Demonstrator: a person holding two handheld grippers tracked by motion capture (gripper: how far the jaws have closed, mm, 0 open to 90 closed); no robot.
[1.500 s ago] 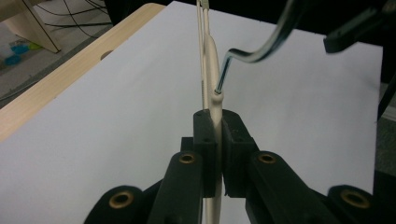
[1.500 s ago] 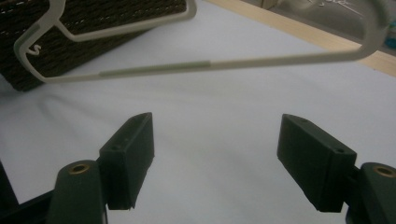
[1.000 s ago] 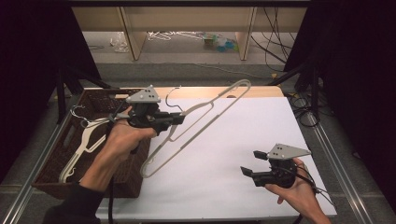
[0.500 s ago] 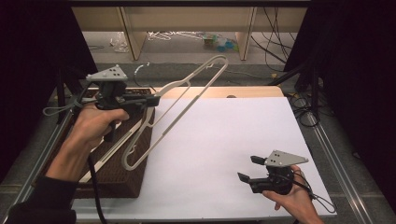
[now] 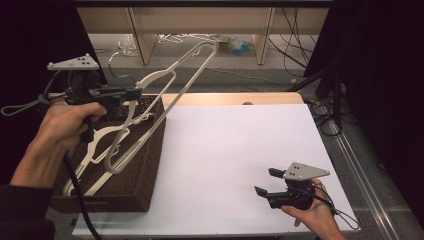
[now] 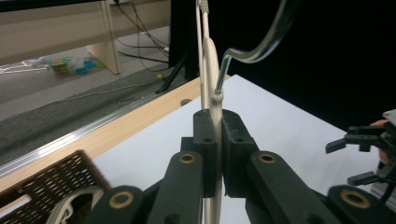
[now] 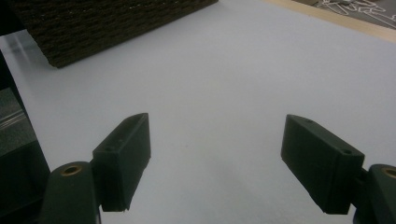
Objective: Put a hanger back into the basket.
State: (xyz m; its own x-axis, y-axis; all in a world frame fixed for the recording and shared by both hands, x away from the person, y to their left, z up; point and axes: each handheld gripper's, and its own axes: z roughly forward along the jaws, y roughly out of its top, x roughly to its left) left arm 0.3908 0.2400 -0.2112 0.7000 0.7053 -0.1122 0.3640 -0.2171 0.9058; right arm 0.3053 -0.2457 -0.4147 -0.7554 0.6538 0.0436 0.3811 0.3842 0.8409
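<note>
A cream hanger with a metal hook hangs tilted in the air above the left part of the table. My left gripper is shut on it near the neck, and the pads pinch the flat cream body. The hanger's low end dips over the dark wicker basket. My right gripper rests in a hand near the front right of the white table sheet. Its jaws are open with nothing between them, and it also appears far off in the left gripper view.
The basket holds other white hangers and stands at the table's left edge; its corner appears in the right gripper view. A wooden strip runs along the table's far edge. Cables and clutter lie on the floor beyond.
My left hand has carried the hanger up and to the left, from over the sheet to above the basket. The right hand has drifted slightly toward the table's front edge.
</note>
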